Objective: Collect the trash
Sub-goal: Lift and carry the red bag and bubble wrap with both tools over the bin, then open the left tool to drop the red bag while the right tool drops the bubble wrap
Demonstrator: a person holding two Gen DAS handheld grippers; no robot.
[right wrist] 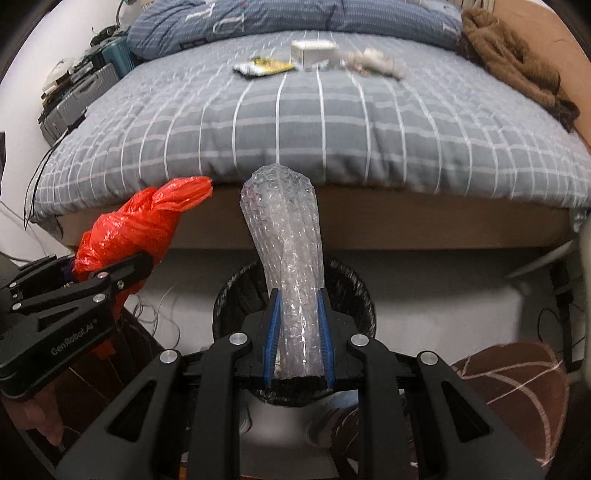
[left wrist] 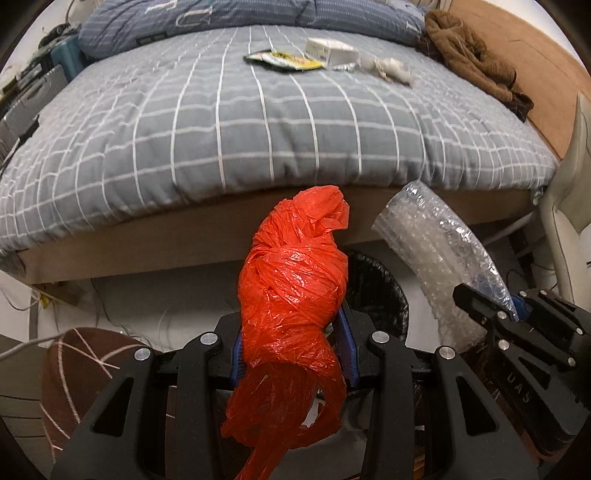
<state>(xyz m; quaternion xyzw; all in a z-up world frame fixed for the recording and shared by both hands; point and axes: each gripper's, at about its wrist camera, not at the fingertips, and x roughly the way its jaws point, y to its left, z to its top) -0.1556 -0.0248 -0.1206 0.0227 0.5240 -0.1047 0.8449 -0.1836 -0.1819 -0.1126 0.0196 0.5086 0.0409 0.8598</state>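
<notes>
orange bag [left wrist: 291, 295] - glossy crinkled plastic | bubble wrap [right wrist: 291, 266] - clear plastic | quilt [left wrist: 258, 122] - matt cloth

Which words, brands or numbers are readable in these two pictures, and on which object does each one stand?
"GenRobot.AI": on the black body of the left gripper, seen in the right wrist view.
"UAS": on the body of the right gripper, seen in the left wrist view; possibly part of a longer word.
White box on the bed: print too small.
Yellow-black packet: print blurred.
Pillow: pale letters, not readable.

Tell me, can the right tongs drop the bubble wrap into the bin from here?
Probably yes: the right tongs hold the bubble wrap right above the bin, with nothing between.
</notes>
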